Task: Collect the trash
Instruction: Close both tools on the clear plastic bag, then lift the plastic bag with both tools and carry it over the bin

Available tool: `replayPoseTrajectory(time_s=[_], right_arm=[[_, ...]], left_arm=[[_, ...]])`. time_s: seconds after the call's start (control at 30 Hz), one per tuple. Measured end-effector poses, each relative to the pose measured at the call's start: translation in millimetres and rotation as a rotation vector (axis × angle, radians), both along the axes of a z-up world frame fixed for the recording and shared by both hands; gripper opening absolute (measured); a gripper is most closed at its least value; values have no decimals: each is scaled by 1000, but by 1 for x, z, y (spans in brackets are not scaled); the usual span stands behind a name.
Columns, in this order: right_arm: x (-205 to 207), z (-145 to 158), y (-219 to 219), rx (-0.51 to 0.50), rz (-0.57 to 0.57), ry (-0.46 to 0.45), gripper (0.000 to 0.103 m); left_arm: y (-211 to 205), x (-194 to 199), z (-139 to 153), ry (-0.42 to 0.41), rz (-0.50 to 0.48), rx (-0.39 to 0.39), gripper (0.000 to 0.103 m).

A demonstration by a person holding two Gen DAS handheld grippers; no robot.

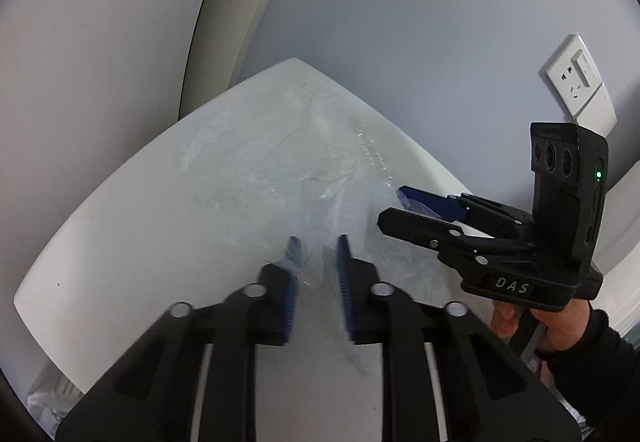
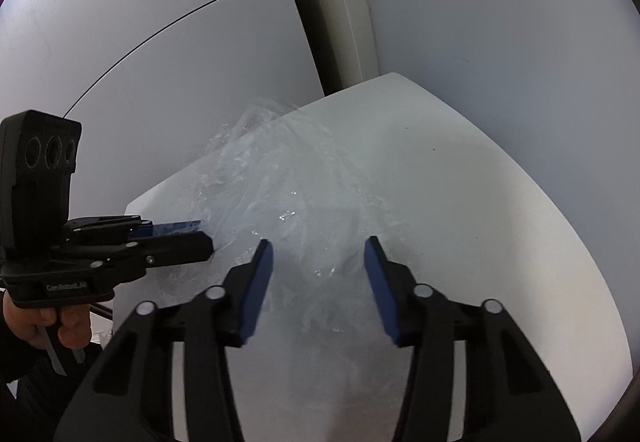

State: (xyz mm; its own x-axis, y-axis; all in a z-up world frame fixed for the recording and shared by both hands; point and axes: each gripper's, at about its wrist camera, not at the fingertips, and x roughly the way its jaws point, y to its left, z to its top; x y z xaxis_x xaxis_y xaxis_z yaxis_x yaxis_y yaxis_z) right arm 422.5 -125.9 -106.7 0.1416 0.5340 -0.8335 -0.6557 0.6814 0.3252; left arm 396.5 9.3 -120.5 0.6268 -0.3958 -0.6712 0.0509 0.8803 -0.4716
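Observation:
A clear crumpled plastic bag (image 1: 288, 170) lies spread over the white tabletop (image 1: 120, 234); in the right wrist view the bag (image 2: 288, 202) reaches the table's far left edge. My left gripper (image 1: 318, 246) has its blue pads a small gap apart with a fold of the bag between them and snagged on the left pad. It also shows in the right wrist view (image 2: 200, 232), at the bag's left edge. My right gripper (image 2: 318, 248) is open wide over the bag; in the left wrist view it (image 1: 394, 206) touches the bag's right edge.
The white table (image 2: 500, 202) sits in a corner between pale walls. A wall socket plate (image 1: 580, 82) is on the right wall. A beige door frame (image 2: 344, 22) rises behind the table. White items (image 1: 628, 226) stand at the far right.

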Motion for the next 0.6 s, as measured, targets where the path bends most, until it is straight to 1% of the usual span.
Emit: replayPoseTrajectory(time_s=[0.07, 0.13, 0.23, 0.33, 0.43, 0.6], right_arm=[[0, 1, 0, -7, -5, -7, 33], [-1, 1, -2, -13, -12, -13, 22], [-1, 6, -4, -4, -22, -30, 17], [-3, 18, -8, 17, -35, -45, 13], [-5, 31, -10, 39, -45, -52, 11], [-13, 56, -15, 72, -52, -67, 10]], left_arm=[[1, -1, 0, -4, 7, -3, 10], [3, -2, 1, -9, 11, -5, 8], [3, -4, 4, -21, 11, -6, 7], [1, -6, 11, -34, 9, -6, 7], [0, -9, 17, -49, 13, -4, 7], [-3, -23, 37, -81, 19, -3, 7]])
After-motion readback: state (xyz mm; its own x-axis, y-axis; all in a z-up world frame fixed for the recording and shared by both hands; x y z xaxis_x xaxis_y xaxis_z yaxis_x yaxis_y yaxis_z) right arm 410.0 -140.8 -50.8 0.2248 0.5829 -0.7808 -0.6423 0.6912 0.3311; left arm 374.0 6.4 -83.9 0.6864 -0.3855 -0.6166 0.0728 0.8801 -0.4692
